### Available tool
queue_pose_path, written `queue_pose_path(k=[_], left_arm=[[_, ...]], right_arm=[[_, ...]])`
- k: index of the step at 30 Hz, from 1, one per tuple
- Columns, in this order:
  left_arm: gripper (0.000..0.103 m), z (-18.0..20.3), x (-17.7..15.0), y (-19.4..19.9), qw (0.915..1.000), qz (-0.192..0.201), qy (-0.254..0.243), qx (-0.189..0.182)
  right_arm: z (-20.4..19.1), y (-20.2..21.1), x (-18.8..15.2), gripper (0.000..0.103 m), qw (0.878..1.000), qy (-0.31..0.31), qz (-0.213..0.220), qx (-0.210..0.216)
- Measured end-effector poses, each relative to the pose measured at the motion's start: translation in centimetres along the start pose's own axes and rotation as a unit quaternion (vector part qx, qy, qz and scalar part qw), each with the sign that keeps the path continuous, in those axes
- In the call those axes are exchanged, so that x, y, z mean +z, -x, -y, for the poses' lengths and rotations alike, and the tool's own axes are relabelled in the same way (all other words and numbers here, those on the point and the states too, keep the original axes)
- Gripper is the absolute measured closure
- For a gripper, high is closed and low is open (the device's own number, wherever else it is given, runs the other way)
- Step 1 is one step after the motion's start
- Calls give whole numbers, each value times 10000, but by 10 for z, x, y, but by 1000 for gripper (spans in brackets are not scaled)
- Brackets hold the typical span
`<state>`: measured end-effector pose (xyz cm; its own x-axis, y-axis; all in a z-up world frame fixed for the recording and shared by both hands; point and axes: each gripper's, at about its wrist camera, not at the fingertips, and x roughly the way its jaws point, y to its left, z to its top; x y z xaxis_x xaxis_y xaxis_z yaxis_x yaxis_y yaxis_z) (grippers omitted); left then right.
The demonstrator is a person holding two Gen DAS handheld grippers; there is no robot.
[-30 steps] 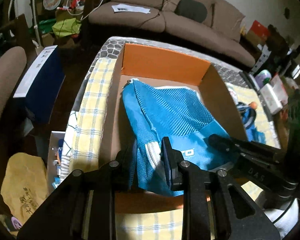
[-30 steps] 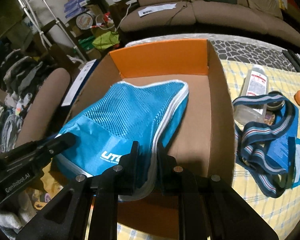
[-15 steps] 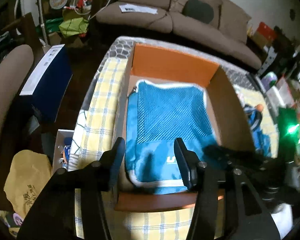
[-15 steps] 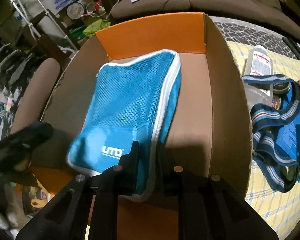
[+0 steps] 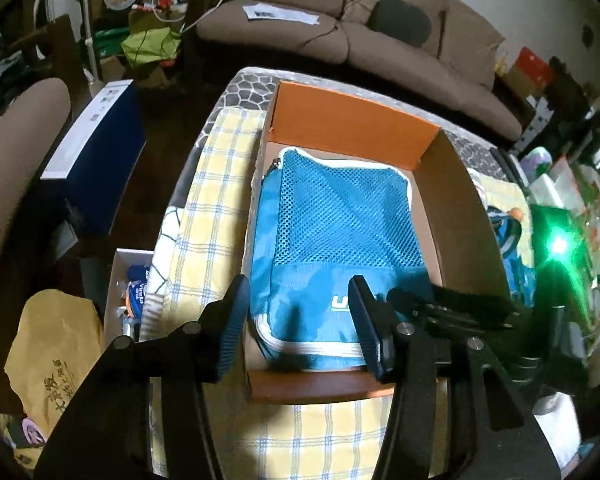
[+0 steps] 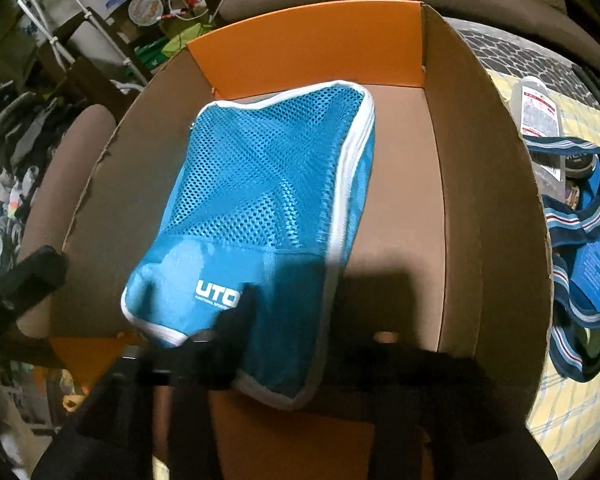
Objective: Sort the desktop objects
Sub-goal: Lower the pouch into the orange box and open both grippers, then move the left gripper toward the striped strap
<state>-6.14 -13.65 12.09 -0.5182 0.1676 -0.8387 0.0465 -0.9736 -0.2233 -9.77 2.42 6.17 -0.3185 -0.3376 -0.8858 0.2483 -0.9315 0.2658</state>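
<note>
A blue mesh pouch [image 5: 332, 240] with white piping lies flat inside the cardboard box [image 5: 460, 208], which has orange end flaps. My left gripper [image 5: 300, 320] hovers open over the pouch's near edge, its pads clear of the fabric. In the right wrist view the pouch [image 6: 268, 184] rests on the box floor [image 6: 396, 200]. My right gripper [image 6: 312, 340] is blurred and its jaws are opening. The pouch's near corner lies between them, but they do not press on it. The left gripper [image 6: 20, 280] shows dark at that view's left edge.
A yellow checked cloth [image 5: 216, 208] covers the table around the box. To the right lie a striped blue strap bag [image 6: 580, 240] and a clear bottle [image 6: 536, 112]. A dark blue box [image 5: 96, 160], a small open box [image 5: 132, 292] and a sofa [image 5: 340, 40] surround the table.
The pouch, held up by both grippers, has come down flat in the box. The left gripper let go first, then the right one spread its jaws.
</note>
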Motion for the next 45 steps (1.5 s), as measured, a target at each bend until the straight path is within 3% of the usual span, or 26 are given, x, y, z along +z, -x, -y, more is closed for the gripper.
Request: queue_pose_path(k=[3, 5, 9, 11, 16, 18, 33, 45], left_arm=[[53, 5, -1, 1, 10000, -44, 23, -76], [42, 8, -2, 5, 9999, 4, 33, -108], [30, 16, -2, 17, 9997, 128, 93, -212], [16, 19, -1, 22, 9995, 136, 126, -255], [14, 30, -3, 36, 9991, 190, 174, -334], [5, 36, -7, 40, 9990, 210, 156, -349], [5, 133, -34, 52, 9965, 144, -527, -635], [5, 225, -71, 28, 9884, -62, -1208, -918]], right_arm=[[-5, 13, -1, 39, 9998, 159, 147, -42], [-6, 24, 0, 36, 9994, 253, 237, -48], [-3, 55, 2, 24, 9981, 251, 534, 149], [-1, 68, 2, 24, 9972, 244, 686, 151], [13, 102, -2, 19, 9946, 160, 1028, 51], [22, 113, -7, 18, 9935, 94, 1134, -11], [125, 188, -59, 17, 9864, -644, 1450, -436], [205, 201, -98, 17, 9791, -1165, 1523, -674]])
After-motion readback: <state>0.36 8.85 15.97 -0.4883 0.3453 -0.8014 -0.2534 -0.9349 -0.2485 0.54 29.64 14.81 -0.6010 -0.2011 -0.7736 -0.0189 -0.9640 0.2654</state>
